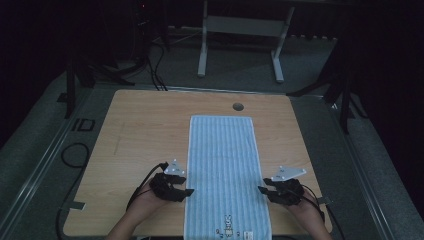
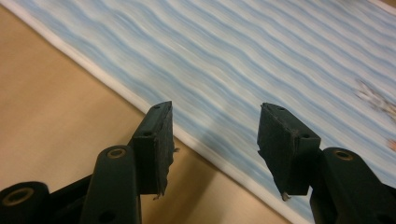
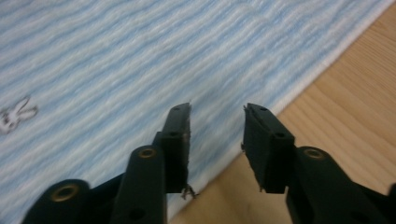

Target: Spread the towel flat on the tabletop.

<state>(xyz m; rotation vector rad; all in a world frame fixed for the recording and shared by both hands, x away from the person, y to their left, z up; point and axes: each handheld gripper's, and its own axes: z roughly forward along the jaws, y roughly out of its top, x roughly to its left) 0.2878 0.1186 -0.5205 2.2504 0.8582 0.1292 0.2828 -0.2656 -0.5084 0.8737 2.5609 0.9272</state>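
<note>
Towel: blue-and-white striped, spread flat and lengthwise down the middle of the table; near end at the table's front edge, far end short of a round hole in the tabletop. Small rabbit print near its front end.

Left hand: comes in from the bottom of the high view, forearm angled up and inward, gripper pointing right toward the towel's left long edge.

Left gripper: low over the table, tips just at the towel's left border. In the left gripper view the jaws stand apart with nothing between them; one sits over bare wood, the other over the stripes, the white hem running across the gap. Released, pads pressing on nothing.

Right hand: enters at bottom right, forearm angled inward, mirroring the left; gripper points left toward the towel's right long edge.

Right gripper: tips at the towel's right border. In the right gripper view the jaws are parted and empty, straddling the hem, cloth on one side and wood on the other. Released.

Contact: whether the tips touch cloth or table cannot be told; both close views are blurred.

Spacing: the two grippers sit level with each other, the towel's width between them.
</note>
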